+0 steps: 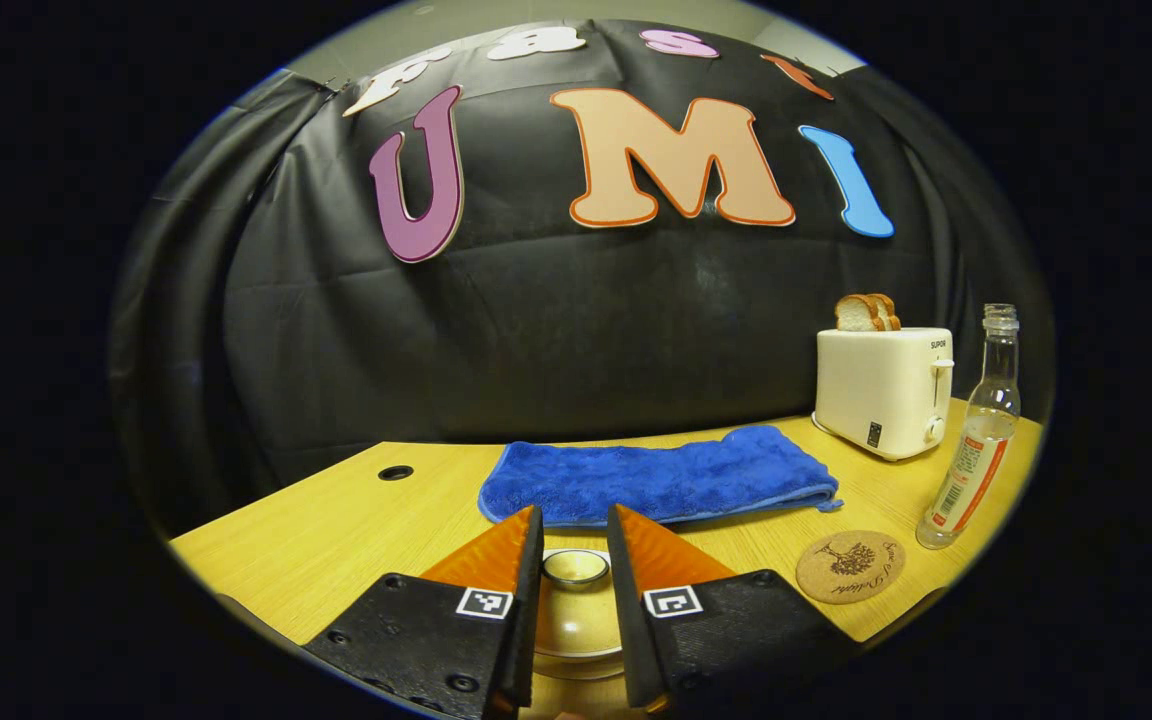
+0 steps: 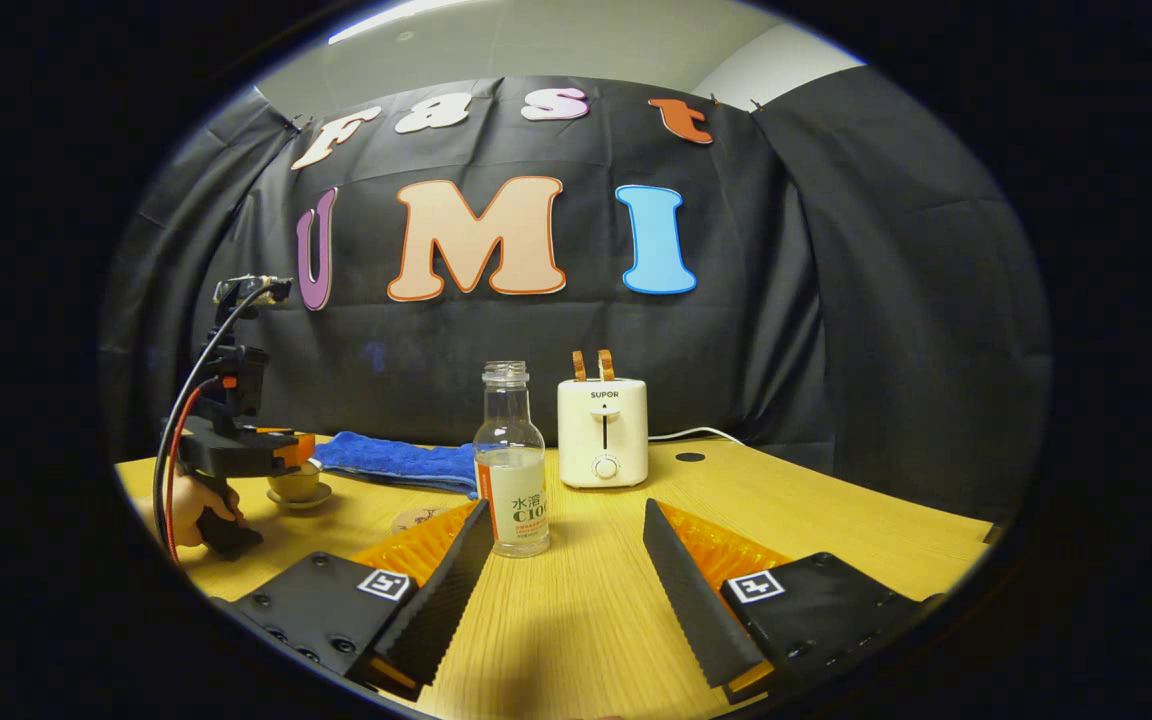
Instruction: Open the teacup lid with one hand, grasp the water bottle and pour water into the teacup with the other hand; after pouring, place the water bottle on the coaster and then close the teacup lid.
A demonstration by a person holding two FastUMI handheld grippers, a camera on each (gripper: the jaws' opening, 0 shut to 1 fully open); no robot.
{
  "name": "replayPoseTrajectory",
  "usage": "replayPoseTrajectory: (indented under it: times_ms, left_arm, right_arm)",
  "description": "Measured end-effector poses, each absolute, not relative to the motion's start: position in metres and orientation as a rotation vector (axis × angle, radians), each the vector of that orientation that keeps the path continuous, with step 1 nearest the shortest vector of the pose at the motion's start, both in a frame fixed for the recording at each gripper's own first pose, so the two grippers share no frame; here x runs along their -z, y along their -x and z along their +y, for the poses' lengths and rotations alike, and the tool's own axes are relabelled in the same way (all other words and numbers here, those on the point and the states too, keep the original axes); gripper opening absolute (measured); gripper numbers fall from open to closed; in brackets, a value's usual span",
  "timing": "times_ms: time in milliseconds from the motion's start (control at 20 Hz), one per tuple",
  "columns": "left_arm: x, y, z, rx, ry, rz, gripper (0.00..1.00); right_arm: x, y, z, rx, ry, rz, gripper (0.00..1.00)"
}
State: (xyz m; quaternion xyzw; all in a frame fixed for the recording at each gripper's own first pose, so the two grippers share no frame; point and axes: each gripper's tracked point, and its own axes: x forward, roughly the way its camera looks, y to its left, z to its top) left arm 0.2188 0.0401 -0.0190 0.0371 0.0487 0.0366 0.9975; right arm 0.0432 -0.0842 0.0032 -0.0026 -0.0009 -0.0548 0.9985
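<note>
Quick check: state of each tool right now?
Left tool: part open, astride the teacup lid; contact unclear.
Right tool: open, empty, short of the water bottle.

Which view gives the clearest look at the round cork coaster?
The left gripper view: the round cork coaster lies in full sight on the wooden table, beside the clear glass water bottle. In the right gripper view it peeks out behind that bottle.

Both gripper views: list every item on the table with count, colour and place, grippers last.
teacup: one, tan, lidded, on its saucer between the left gripper's fingers
water bottle: one, clear, uncapped, part full, ahead of the right gripper
coaster: one, cork-brown, beside the bottle
towel: one, blue, folded, near the wall
toaster: one, white, holding two bread slices
table: one, light wood
left gripper: around the teacup lid, contact unclear
right gripper: open, short of the bottle
</note>
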Motion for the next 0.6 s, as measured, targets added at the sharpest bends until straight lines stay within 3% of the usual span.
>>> replayPoseTrajectory:
  times_ms: [600]
  left_arm:
    - [0.0185, -0.2149, 0.0403, -0.075, -0.058, 0.089, 0.26]
  right_arm:
    - [-0.0033, -0.0431, -0.0863, 0.113, 0.006, -0.002, 1.0]
